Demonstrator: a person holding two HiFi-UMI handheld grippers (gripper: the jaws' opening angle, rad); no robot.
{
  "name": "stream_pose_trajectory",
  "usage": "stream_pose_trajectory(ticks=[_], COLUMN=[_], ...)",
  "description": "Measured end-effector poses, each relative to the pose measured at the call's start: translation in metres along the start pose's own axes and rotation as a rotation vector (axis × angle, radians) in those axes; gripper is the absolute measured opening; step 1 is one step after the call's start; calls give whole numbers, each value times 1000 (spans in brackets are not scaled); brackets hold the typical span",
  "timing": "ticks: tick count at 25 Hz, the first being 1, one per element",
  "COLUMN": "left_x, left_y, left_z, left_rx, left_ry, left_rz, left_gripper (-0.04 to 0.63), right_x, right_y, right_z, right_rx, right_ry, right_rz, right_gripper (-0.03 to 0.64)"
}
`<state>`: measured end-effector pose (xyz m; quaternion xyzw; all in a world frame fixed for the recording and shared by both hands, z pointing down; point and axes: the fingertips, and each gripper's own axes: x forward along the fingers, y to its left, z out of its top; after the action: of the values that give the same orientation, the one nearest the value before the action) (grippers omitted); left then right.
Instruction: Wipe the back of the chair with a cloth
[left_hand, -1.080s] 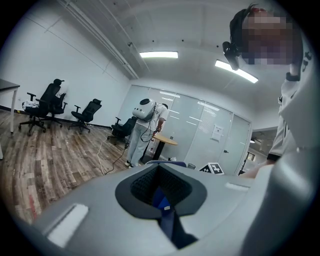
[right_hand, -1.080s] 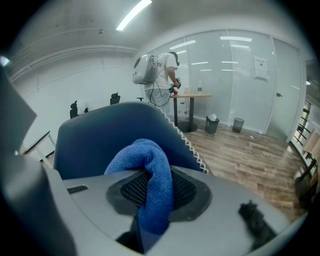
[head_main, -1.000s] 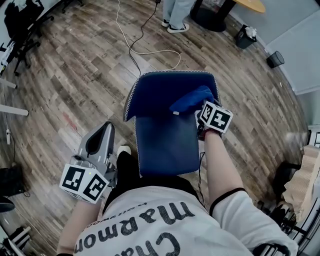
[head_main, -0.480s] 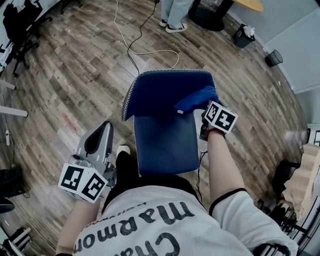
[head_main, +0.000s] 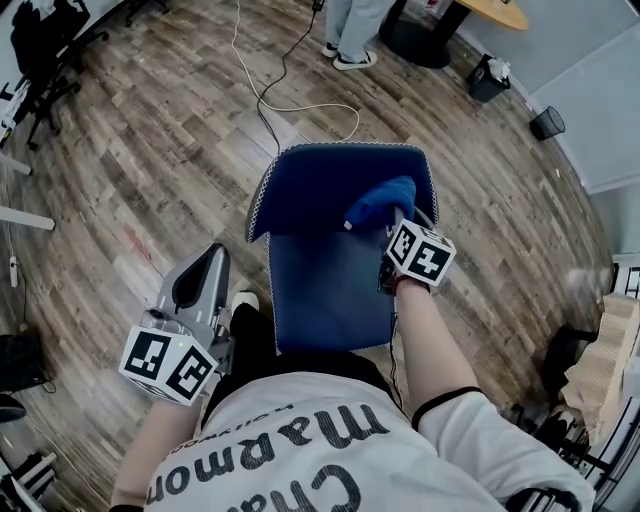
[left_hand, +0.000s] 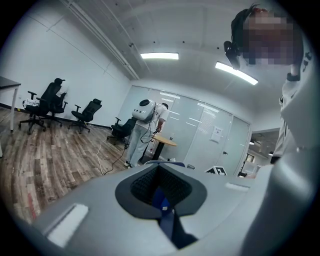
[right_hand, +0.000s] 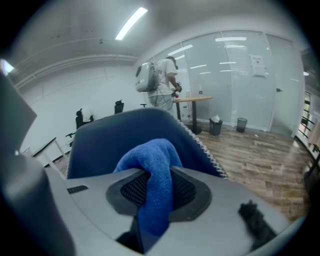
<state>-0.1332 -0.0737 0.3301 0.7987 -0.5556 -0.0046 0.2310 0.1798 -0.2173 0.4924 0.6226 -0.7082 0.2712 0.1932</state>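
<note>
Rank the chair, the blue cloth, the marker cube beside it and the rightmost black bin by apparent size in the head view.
1. chair
2. cloth and marker cube: they look about alike, so they are not ranked
3. bin: smallest as it looks, though it stands farther from the camera

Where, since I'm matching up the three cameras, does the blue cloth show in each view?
Head view: blue cloth right of centre, on the chair back, at the right gripper's tip.
Left gripper view: only a blue sliver low centre, through the jaw gap; cloth or chair, cannot tell.
Right gripper view: dead centre, clamped in the jaws, before the chair back.
Shared landmark: the standing person by the round table.
</note>
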Motion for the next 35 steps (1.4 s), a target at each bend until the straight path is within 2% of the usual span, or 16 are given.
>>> stream_pose_trajectory(ticks=[8, 16, 20, 25, 31, 35], left_x=[-4, -12, -21, -29, -27, -26], left_y=[4, 13, 20, 31, 32, 32], left_z=[-6, -11, -11, -7, -7, -8], left_rx=[-18, -28, -31, -32, -32, -29], left_ry=[5, 2, -2, -7, -5, -2], left_rz=[2, 18, 35, 55, 57, 59], left_gripper=[8, 8, 9, 8, 9, 8], right_x=[-2, -2, 10, 30, 38, 40], right_y=[142, 219, 236, 233, 222, 214], right_z=[-49, -69, -67, -62, -57, -54], right_rx=[-220, -324, -343, -243, -190, -195], right_ry=[87, 145, 169, 219, 187, 176], right_rz=[321, 472, 495, 470, 420, 396], right_gripper=[107, 110, 110, 109, 110, 109])
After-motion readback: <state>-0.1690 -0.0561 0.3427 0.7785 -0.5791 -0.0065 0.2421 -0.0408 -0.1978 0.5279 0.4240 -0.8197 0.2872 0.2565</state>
